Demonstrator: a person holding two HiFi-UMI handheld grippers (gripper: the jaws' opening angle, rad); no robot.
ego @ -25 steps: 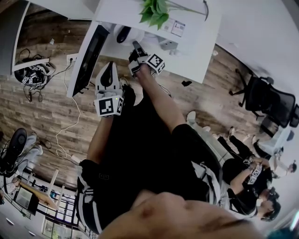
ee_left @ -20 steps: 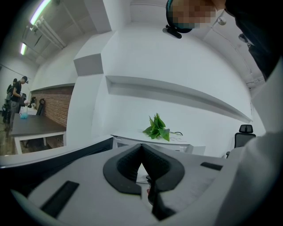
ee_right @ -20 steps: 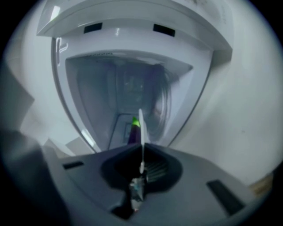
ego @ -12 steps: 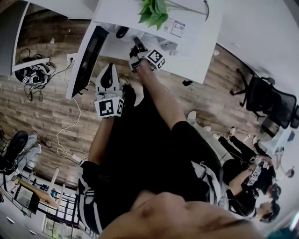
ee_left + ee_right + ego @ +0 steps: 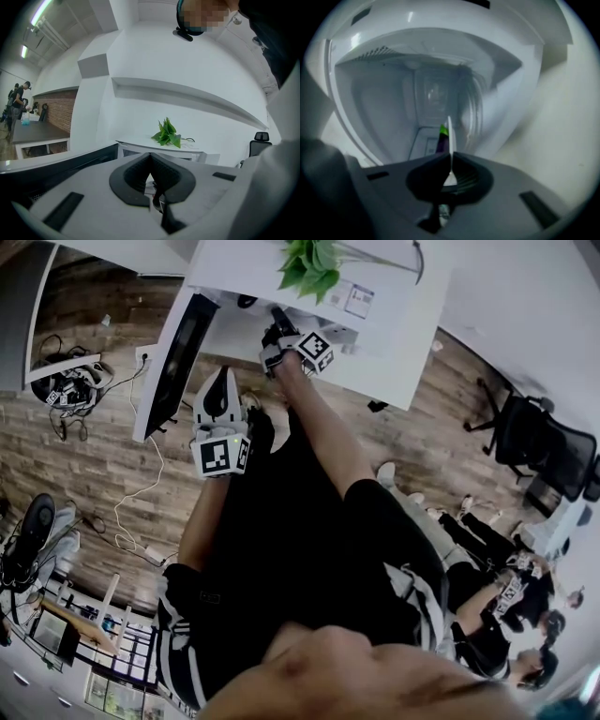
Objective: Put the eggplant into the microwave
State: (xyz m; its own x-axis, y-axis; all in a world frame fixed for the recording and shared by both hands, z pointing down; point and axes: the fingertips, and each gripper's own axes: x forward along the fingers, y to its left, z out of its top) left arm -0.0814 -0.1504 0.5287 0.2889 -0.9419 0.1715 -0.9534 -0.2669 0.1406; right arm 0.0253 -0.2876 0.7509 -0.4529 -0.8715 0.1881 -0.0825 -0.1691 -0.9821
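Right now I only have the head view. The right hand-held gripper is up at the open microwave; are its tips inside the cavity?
Observer: Yes. The right gripper view shows the inner walls and ceiling of the microwave around the right hand-held gripper.
Operator: Is it carrying the eggplant?
Observer: It looks so: the jaws are closed, and the purple, green-capped eggplant stands up right at their tips.
Operator: And the left one?
Observer: The left hand-held gripper is shut, with nothing between its jaws.
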